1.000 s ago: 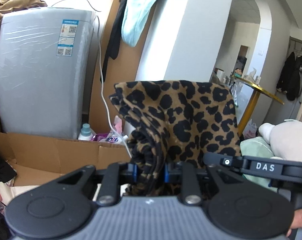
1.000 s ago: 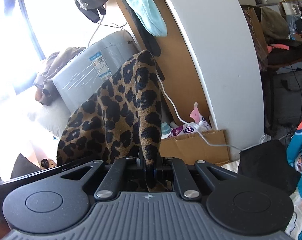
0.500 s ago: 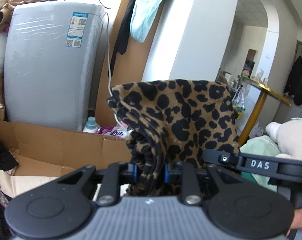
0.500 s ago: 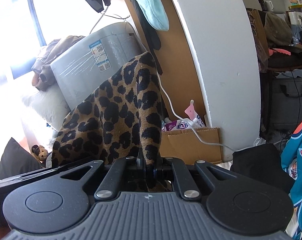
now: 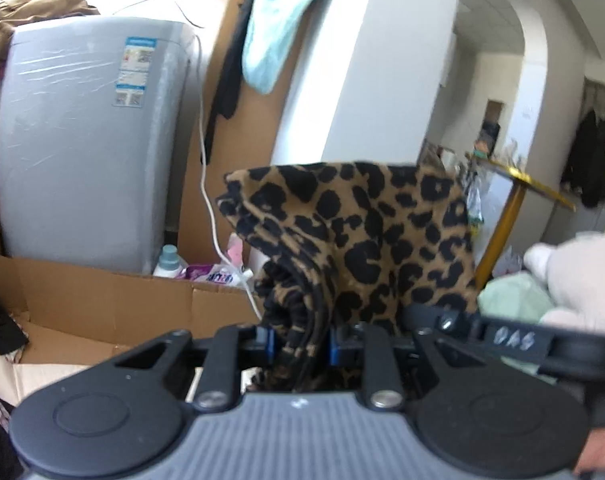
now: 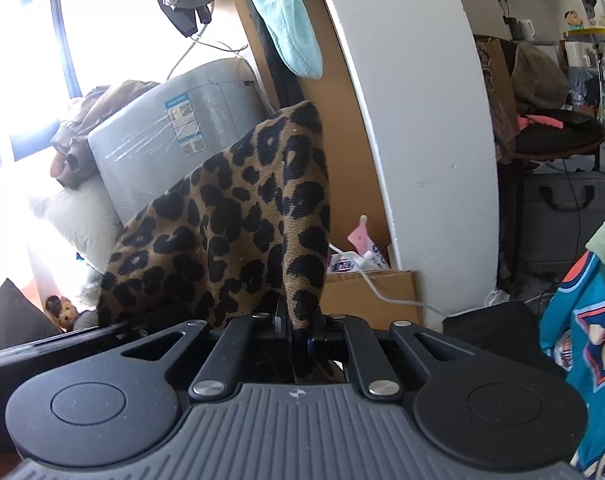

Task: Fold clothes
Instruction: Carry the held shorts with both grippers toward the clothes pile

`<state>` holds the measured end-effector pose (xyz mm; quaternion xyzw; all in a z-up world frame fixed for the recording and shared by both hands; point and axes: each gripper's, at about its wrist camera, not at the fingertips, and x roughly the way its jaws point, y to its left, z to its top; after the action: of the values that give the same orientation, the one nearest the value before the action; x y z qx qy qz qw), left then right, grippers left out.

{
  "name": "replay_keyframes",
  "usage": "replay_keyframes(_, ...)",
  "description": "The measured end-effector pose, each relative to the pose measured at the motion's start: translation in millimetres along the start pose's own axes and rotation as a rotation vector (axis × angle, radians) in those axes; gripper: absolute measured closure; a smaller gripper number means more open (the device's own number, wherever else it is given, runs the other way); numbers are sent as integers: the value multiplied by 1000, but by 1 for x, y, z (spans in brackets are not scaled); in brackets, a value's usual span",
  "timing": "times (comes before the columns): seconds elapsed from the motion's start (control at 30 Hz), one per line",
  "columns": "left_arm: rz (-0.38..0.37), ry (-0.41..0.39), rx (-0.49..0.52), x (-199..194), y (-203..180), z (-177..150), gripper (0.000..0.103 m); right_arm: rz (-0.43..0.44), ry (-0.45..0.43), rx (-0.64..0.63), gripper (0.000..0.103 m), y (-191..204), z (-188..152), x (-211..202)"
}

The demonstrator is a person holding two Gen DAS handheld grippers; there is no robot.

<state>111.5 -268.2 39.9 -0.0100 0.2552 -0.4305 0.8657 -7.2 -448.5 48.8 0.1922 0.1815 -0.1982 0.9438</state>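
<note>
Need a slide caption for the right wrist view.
Right gripper clamps a leopard-print garment beside a white pillar.

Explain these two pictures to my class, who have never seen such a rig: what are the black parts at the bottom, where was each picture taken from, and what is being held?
There is no robot here. A person holds a two-finger gripper in each hand, and a wide-angle camera on each looks forward along its fingers. One picture comes from the left gripper, the other from the right gripper; the black parts are the grippers themselves. Both are shut on one leopard-print garment, lifted up between them for folding. Behind it stand a grey appliance, a cardboard box and a hanging light-blue cloth. No folding surface shows.
</note>
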Motion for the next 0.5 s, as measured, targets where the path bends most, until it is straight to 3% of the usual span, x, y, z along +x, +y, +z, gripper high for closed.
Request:
replay_keyframes(0.17, -42, 19, -4, 8, -4, -3, 78, -31, 6, -78, 98, -6, -7, -6)
replay_keyframes(0.5, -87, 74, -15, 27, -20, -13, 78, -102, 73, -22, 98, -20, -8, -12)
